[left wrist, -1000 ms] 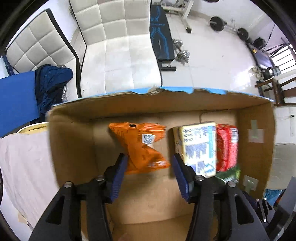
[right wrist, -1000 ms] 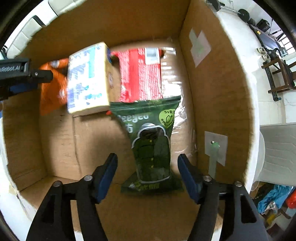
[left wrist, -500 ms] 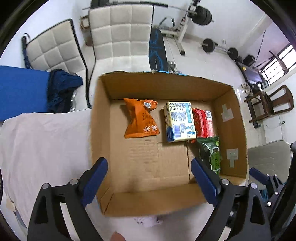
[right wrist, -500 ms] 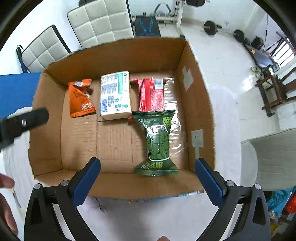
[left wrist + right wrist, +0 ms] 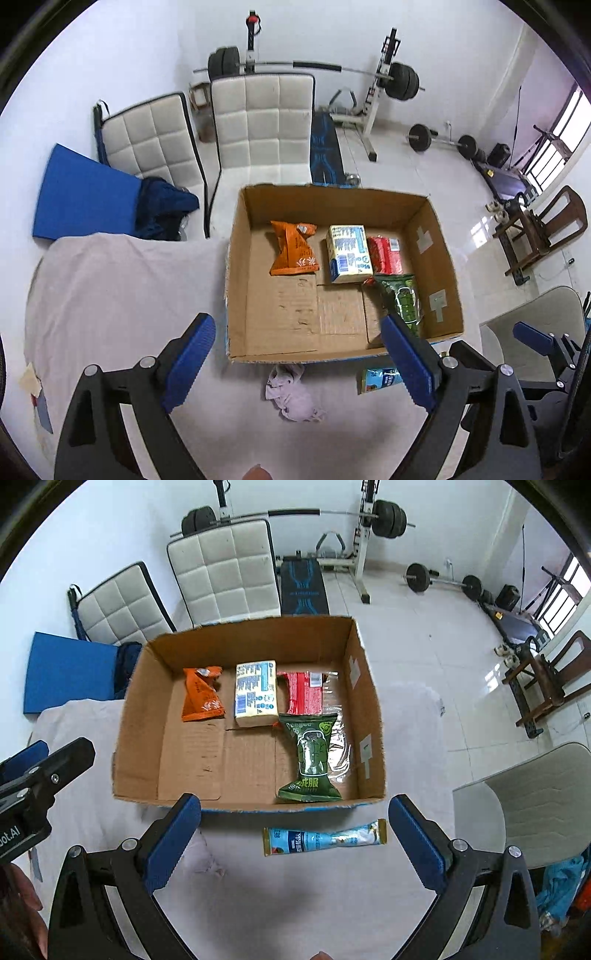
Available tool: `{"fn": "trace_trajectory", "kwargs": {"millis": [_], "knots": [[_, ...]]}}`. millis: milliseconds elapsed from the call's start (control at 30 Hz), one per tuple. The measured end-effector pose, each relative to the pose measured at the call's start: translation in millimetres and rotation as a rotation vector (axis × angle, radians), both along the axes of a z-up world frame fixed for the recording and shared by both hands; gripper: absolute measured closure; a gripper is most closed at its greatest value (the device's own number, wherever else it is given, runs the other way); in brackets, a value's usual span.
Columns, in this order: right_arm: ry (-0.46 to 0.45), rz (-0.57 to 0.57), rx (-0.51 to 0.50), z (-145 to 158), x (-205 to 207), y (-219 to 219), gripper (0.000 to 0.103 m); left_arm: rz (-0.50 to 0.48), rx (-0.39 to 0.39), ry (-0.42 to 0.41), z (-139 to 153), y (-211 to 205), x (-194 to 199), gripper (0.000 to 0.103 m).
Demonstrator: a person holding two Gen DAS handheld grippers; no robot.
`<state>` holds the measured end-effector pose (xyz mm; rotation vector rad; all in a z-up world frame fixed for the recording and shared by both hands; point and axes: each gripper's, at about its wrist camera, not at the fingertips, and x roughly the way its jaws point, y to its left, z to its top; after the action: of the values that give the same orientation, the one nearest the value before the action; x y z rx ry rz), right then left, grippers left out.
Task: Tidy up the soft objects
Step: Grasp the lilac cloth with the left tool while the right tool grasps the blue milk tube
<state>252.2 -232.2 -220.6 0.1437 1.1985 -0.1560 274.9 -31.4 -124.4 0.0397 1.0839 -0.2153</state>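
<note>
Lined up along the far wall of the cardboard box, probably to leave floor space: crinkly orange pouch, blocky pale pack, glossy red packet, green pillow bag nearer. Outside on the cloth-covered desk: crumpled tissue, slim blue sachet. Left tongs and right tongs spread wide, just opened, holding nothing.

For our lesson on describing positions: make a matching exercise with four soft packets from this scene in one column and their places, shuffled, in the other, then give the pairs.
Things
1. orange crinkled snack packet
2. green printed snack packet
3. long light-blue sachet
4. red plastic packet

Places
A. outside the brown cardboard box, on the cloth
B. leftmost in the box
C. back row, right of the white-and-blue pack
D. box front right

Pairs: 1-B, 2-D, 3-A, 4-C
</note>
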Motion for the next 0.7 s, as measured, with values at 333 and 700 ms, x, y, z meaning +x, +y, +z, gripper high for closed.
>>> {"fn": "trace_trajectory", "kwargs": {"millis": [333, 700], "knots": [[-0.026, -0.066, 0.145, 9, -41, -26, 0.0, 0.077, -0.002, 0.025, -7, -2, -33, 0.011], [0.27, -0.45, 0.478, -184, -60, -93, 0.024, 0.259, 0.027, 0.323, -137, 29, -55, 0.011]]}}
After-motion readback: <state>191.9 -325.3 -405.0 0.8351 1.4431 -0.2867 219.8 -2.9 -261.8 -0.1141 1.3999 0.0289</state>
